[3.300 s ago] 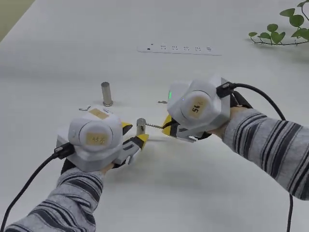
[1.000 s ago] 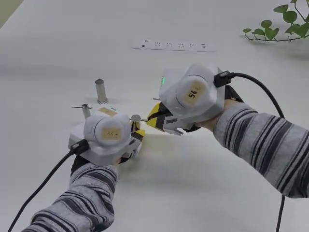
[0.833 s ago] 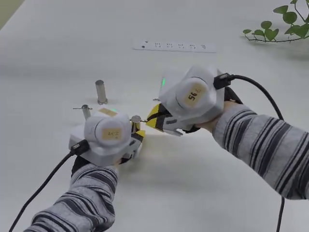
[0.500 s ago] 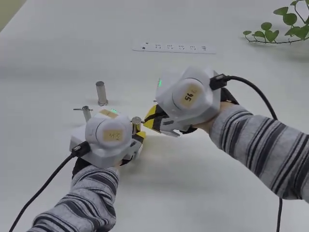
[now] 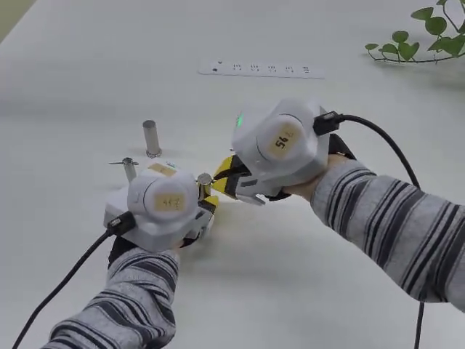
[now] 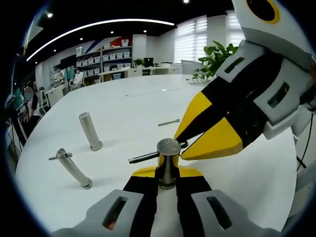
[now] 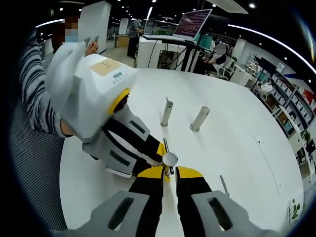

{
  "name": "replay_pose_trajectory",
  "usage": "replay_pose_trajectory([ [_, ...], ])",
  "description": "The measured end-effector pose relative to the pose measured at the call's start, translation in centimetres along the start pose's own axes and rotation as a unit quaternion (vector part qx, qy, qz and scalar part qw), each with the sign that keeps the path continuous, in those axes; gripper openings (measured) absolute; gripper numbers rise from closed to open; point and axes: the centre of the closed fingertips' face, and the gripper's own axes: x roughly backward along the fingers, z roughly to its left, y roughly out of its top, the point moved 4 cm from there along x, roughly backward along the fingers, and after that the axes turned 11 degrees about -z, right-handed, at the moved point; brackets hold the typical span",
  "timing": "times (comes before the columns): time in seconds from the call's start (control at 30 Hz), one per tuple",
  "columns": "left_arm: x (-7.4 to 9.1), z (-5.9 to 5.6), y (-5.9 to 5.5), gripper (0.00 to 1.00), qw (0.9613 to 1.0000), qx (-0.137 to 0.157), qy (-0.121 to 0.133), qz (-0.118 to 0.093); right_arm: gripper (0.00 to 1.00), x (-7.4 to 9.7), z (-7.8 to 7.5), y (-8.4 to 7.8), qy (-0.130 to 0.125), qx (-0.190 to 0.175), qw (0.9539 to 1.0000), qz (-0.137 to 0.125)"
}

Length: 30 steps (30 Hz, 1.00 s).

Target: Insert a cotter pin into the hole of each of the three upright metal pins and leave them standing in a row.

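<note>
Left gripper (image 6: pixel 168 177): jaws closed in to the width of a metal pin (image 6: pixel 168 148) and clamped on its lower shaft, with the pin upright between the yellow tips and its base down on the desk (image 6: pixel 128 106). Right gripper (image 7: pixel 170 174): jaws almost together, pinched on the looped end of a cotter pin (image 6: pixel 147 157). Its tips sit hard against the head of the held pin and meet the left jaws roughly crosswise. The cotter pin runs through the hole just under the pin's head, and its straight legs stick out on the side away from the right jaws. Out from the left jaws, ahead and to their left, stands a second pin (image 6: pixel 73 168) with a fitted cotter pin (image 6: pixel 58 157) crossing its top. Just beyond it is a third pin (image 6: pixel 90 131), bare, with nothing through it. Both are well apart from the held pin and near each other. Straight ahead of the left jaws, past the right gripper's tips, a loose cotter pin (image 6: pixel 169 122) lies flat on the desk. Head view: both grippers meet at the held pin, striped sleeves behind them. Far beyond the jaws a white power strip (image 5: pixel 261 70) lies on the desk, and a leafy plant (image 5: pixel 429 33) shows at the far right corner.
</note>
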Motion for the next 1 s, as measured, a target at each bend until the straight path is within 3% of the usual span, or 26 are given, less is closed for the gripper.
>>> replay_pose_trajectory([
  [0.13, 0.0, 0.0, 0.0, 0.10, 0.9999, -0.012, -0.006, -0.001, 0.11, 0.3, -0.2, -0.1, -0.020, -0.008, 0.9997, -0.009],
  [0.2, 0.0, 0.0, 0.0, 0.09, 1.0000, -0.007, -0.006, -0.002, 0.14, 0.5, -0.1, -0.2, -0.030, -0.049, 0.9981, -0.025],
  [0.3, 0.0, 0.0, 0.1, 0.09, 0.9999, -0.010, -0.008, 0.000, 0.20, 1.0, -0.4, -0.2, -0.050, -0.097, 0.9928, -0.049],
  [0.33, 0.0, 0.1, 0.1, 0.09, 0.9999, -0.010, -0.010, 0.000, 0.22, 1.2, -0.6, -0.3, -0.055, -0.098, 0.9925, -0.048],
  [0.5, 0.0, 0.2, 0.1, 0.09, 0.9998, -0.011, -0.015, 0.002, 0.30, 2.2, -1.4, -0.6, -0.102, -0.144, 0.9816, -0.073],
  [0.67, 0.0, 0.9, 0.7, 0.09, 1.0000, -0.004, -0.006, -0.003, 0.32, 2.9, -1.4, -1.3, -0.122, -0.179, 0.9729, -0.080],
  [1.0, -0.3, 2.3, 1.4, 0.09, 0.9999, -0.001, 0.011, -0.002, 0.33, 3.3, -0.6, -2.4, -0.128, -0.201, 0.9684, -0.074],
])
